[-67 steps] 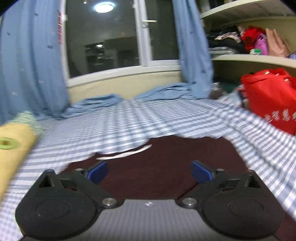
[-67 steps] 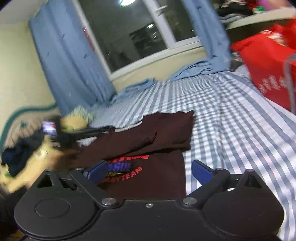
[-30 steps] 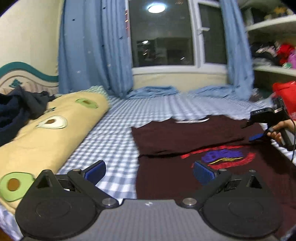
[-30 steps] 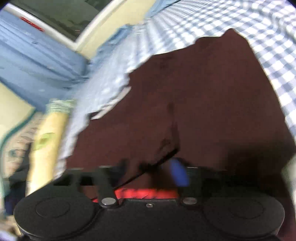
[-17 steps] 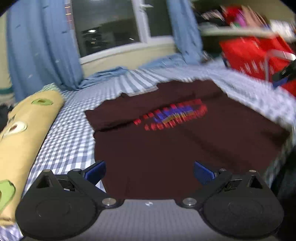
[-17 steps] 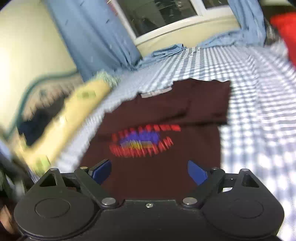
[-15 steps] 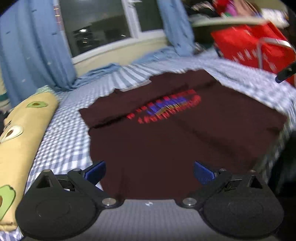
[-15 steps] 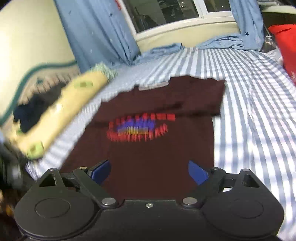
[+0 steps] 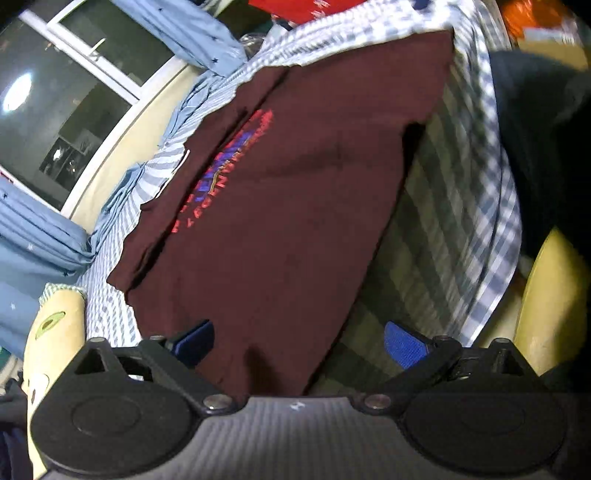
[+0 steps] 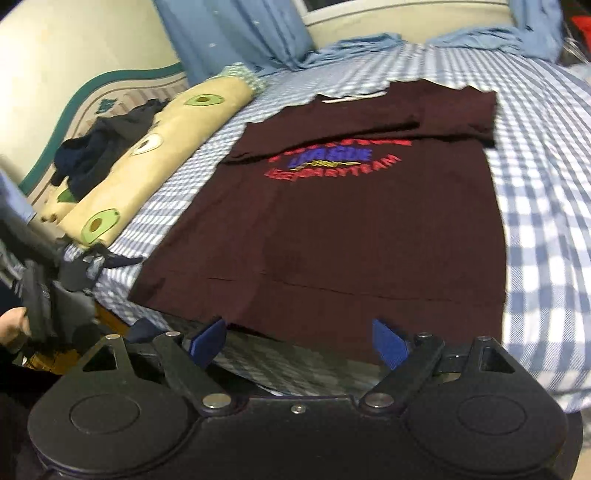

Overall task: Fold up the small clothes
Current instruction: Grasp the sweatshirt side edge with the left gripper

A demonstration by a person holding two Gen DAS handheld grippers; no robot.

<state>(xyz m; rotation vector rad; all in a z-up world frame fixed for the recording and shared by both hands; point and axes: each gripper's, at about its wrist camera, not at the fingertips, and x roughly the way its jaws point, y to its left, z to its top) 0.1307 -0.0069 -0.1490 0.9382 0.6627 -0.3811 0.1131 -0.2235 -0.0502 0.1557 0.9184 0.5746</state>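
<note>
Maroon T-shirt [image 10: 351, 206] lies flat on the checked bedsheet [image 10: 546, 206], print side up, its hem at the bed's near edge and its collar toward 12 o'clock in the right wrist view. Both sleeves look folded inward over the chest, above the red and blue lettering [image 10: 332, 158]. The right tool [image 10: 299, 341] hovers at the hem, its jaws spread wide after just opening, with nothing pinched between them. The left tool [image 9: 297, 339] is also spread and empty (its view is rolled, so the shirt runs diagonally toward 11 o'clock), poised over the hem corner. An avocado-print bolster [image 10: 155, 155] lies at 10 o'clock beside the shirt, with dark clothes [image 10: 99, 147] piled against it. Blue curtains [image 10: 236, 33] hang at 12 o'clock.
</note>
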